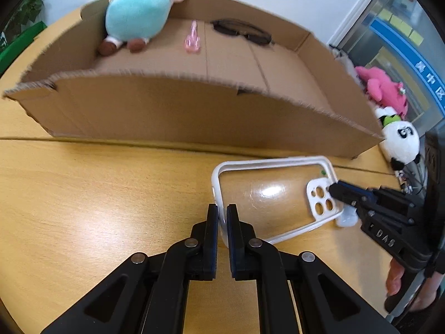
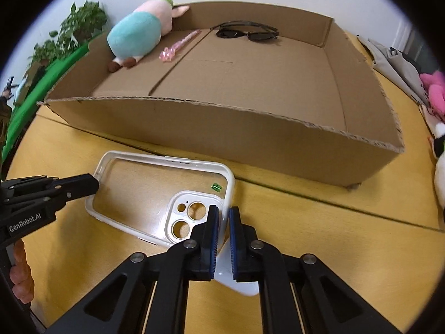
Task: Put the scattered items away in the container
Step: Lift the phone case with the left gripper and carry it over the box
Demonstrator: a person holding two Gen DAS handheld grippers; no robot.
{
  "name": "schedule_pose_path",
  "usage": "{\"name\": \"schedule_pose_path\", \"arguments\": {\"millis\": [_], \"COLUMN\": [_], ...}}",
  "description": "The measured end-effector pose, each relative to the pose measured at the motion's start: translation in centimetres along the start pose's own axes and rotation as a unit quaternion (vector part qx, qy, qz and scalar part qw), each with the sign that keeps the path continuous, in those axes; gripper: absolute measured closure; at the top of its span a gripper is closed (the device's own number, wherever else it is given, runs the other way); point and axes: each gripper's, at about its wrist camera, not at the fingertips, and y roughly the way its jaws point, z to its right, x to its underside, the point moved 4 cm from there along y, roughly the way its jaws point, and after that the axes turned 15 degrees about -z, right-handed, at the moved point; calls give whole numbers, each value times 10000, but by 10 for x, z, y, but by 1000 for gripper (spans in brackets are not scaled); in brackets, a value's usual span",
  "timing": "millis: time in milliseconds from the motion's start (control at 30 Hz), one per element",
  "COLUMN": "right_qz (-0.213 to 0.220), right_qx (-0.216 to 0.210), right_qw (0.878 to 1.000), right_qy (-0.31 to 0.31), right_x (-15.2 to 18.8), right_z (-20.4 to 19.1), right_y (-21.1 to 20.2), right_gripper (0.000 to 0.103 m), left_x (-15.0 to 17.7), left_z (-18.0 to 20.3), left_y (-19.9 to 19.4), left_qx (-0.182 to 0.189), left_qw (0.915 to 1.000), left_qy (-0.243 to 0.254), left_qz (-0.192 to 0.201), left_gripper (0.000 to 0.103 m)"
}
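Observation:
A clear phone case with a white rim is held just above the wooden table, in front of a shallow cardboard box. My left gripper is shut on the case's rim at one end; it also shows in the right wrist view. My right gripper is shut on the rim at the camera-cutout end; it shows in the left wrist view. Inside the box lie a teal plush toy, a pink pen and dark sunglasses.
A panda plush and a pink plush lie to the right of the box. A plant and a green board stand at the left. A table seam runs in front of the box.

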Motion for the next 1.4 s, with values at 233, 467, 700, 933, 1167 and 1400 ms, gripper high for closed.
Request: {"name": "schedule_pose_path", "arguments": {"millis": [233, 467, 700, 933, 1167, 1400], "right_qz": [773, 1431, 1687, 1427, 906, 255], "right_qx": [44, 201, 201, 233, 135, 101], "right_qw": [9969, 9895, 9854, 9893, 9952, 9983], "right_qy": [127, 90, 90, 188, 354, 524], "right_x": [12, -34, -105, -173, -228, -242], "right_z": [-5, 6, 22, 44, 69, 97], "right_y": [-68, -152, -221, -240, -188, -85], "right_gripper": [97, 97, 97, 97, 97, 98], "left_x": [-2, -47, -122, -192, -247, -271], "left_z": [24, 59, 86, 99, 91, 75], "left_y": [-59, -137, -205, -222, -169, -79], "left_qx": [-69, -136, -317, -483, -648, -674], "left_qw": [9980, 9896, 9806, 9807, 9886, 9940], "left_qy": [327, 832, 1112, 1161, 960, 819], "left_qz": [528, 1163, 1581, 1495, 960, 275], "left_gripper": [97, 97, 97, 97, 97, 97]}}
